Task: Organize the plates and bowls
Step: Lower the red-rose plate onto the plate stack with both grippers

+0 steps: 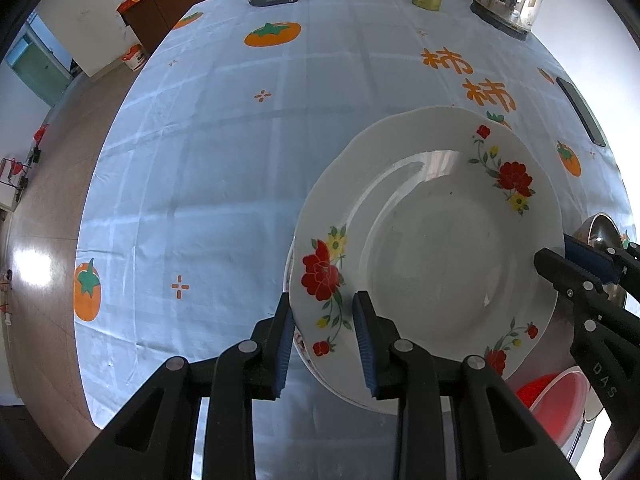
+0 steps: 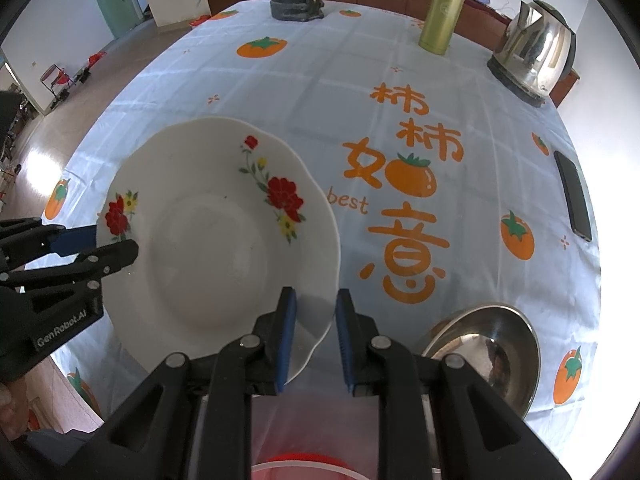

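1. Left wrist view: my left gripper (image 1: 325, 344) straddles the near-left rim of the flowered plate (image 1: 432, 240), its jaws part-way open with one pad on each side of the rim. I cannot tell whether the pads press it. A second plate's edge (image 1: 301, 346) peeks from beneath, mostly hidden. The red bowl (image 1: 550, 398) and steel bowl (image 1: 600, 232) are cut off behind the right gripper (image 1: 560, 264).

2. Right wrist view: the right gripper's narrow jaws bracket the plate's near-right rim; contact is unclear. The plate sits on the tablecloth (image 2: 360, 92).
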`<action>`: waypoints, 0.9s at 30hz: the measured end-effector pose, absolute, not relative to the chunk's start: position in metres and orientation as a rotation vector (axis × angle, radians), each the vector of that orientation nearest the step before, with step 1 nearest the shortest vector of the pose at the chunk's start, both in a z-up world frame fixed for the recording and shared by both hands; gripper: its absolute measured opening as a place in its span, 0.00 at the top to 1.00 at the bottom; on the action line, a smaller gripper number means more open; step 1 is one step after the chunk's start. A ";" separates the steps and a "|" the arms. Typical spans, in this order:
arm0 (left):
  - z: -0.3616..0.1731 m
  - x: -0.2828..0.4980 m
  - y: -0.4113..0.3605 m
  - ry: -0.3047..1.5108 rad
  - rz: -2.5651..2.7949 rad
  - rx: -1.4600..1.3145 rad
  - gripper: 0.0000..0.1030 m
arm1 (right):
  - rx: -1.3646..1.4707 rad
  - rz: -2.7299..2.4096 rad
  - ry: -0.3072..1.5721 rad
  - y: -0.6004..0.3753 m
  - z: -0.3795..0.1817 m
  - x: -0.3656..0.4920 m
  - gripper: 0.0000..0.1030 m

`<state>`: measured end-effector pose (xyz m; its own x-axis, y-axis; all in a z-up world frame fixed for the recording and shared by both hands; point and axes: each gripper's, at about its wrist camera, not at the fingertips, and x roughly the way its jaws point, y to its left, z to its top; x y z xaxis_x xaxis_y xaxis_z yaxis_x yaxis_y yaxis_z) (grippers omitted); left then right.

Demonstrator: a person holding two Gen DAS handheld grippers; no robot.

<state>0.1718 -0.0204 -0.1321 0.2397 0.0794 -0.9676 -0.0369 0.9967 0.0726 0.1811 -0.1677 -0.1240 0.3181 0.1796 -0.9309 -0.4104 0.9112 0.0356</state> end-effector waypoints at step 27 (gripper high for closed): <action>-0.140 0.174 -0.017 1.352 0.076 0.032 0.68 | -0.237 0.398 1.196 -0.164 -0.129 0.184 0.80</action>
